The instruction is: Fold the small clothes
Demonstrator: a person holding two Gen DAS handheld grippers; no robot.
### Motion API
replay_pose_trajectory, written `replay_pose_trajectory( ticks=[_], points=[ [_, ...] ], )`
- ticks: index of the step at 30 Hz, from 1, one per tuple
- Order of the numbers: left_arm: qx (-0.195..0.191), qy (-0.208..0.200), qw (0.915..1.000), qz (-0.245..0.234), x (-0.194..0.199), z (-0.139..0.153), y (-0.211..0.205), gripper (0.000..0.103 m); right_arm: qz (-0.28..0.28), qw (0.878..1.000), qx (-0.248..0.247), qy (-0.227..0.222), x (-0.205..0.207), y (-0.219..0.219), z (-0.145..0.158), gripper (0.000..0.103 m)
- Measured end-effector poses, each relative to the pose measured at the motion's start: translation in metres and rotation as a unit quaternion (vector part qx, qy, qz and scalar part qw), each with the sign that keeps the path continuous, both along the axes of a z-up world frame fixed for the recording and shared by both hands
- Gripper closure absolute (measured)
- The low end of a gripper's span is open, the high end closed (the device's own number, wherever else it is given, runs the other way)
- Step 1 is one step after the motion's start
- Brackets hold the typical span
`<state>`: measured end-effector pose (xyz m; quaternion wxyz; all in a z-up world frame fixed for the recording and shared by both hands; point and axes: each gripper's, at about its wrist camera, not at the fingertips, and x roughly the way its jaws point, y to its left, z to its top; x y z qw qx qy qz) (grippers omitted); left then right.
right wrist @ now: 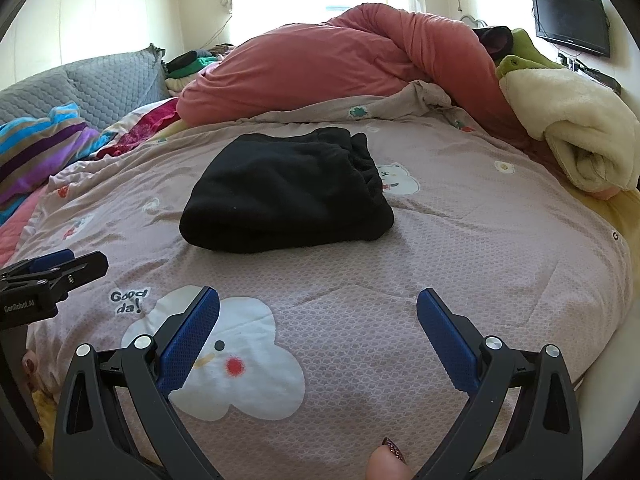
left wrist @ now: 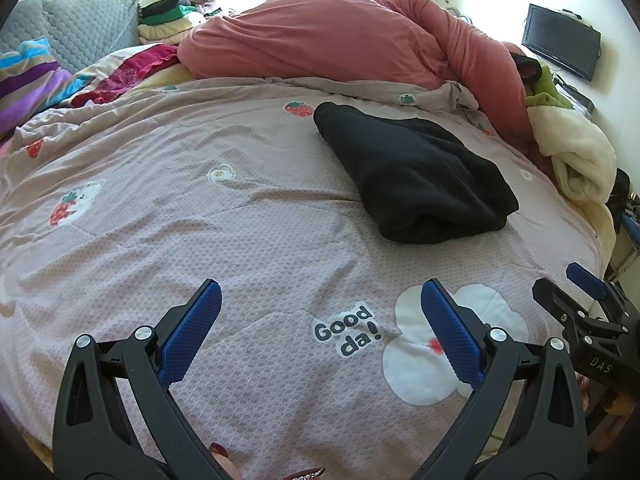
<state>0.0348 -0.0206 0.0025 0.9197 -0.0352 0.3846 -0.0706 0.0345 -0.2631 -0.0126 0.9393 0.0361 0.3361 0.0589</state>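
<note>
A black fleece garment (left wrist: 416, 176) lies folded into a thick bundle on the mauve printed bedspread (left wrist: 200, 220); it also shows in the right wrist view (right wrist: 284, 192), with its gathered waistband at the far right. My left gripper (left wrist: 320, 300) is open and empty, hovering above the bedspread in front of and left of the garment. My right gripper (right wrist: 318, 304) is open and empty, hovering just in front of the garment. The right gripper shows at the right edge of the left wrist view (left wrist: 588, 300); the left gripper shows at the left edge of the right wrist view (right wrist: 52, 268).
A big salmon duvet (left wrist: 340, 36) is heaped behind the garment. A cream fleece blanket (right wrist: 572, 128) lies at the right bed edge. Striped bedding (left wrist: 28, 76) and a grey quilted headboard (left wrist: 88, 28) stand at the left. A black TV (right wrist: 572, 20) hangs on the right wall.
</note>
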Motion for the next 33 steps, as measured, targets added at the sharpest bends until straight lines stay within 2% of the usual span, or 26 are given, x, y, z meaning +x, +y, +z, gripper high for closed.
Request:
replay_pose_trajectory(
  ticks=[33],
  points=[
    [0.004, -0.002, 0.9999, -0.011, -0.0043, 0.0001, -0.0019, 0.009, -0.014, 1.0, -0.007, 0.007, -0.0012, -0.0023, -0.0058, 0.005]
  ],
)
